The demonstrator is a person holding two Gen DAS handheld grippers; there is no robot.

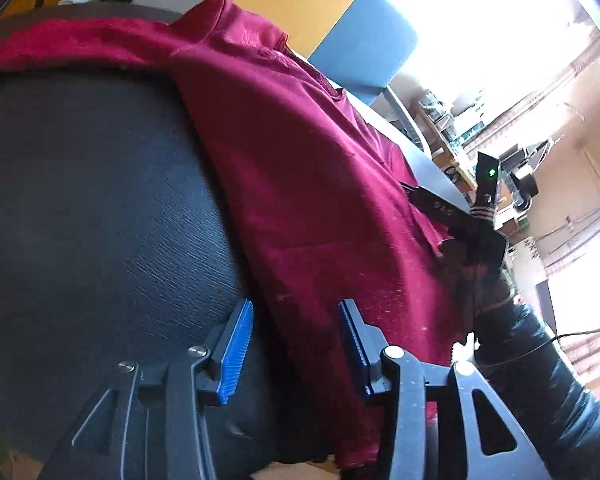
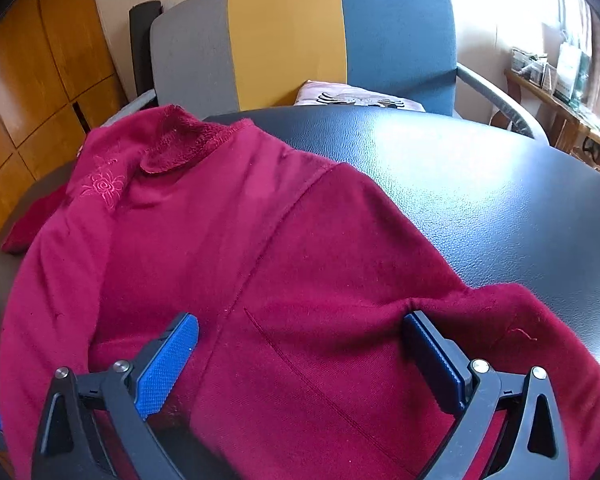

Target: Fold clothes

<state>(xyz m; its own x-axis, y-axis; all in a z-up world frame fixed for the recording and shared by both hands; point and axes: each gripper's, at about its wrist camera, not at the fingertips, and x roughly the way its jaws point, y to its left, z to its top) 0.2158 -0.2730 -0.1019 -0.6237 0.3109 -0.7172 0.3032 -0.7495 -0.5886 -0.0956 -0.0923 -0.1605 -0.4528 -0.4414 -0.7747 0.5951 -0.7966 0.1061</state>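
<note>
A dark red fleece top (image 2: 260, 248) lies spread on a black textured table (image 2: 480, 200). Its collar (image 2: 188, 140) points toward the far edge, and an embroidered flower (image 2: 104, 188) sits to the left of it. My right gripper (image 2: 300, 344) hovers wide open over the lower part of the top, with cloth below both blue pads and nothing pinched. In the left wrist view the same top (image 1: 320, 180) drapes across the table (image 1: 100, 200). My left gripper (image 1: 296, 340) stands open over the garment's edge, its pads clear of the cloth. The right gripper (image 1: 424, 198), held by a hand, shows at the garment's far side.
A chair with a grey, yellow and blue back (image 2: 300, 32) stands behind the table, with a pink cloth (image 2: 356, 98) on its seat. Wooden cabinet doors (image 2: 40, 80) are at the left. A cluttered shelf (image 2: 560, 72) and a bright window are at the right.
</note>
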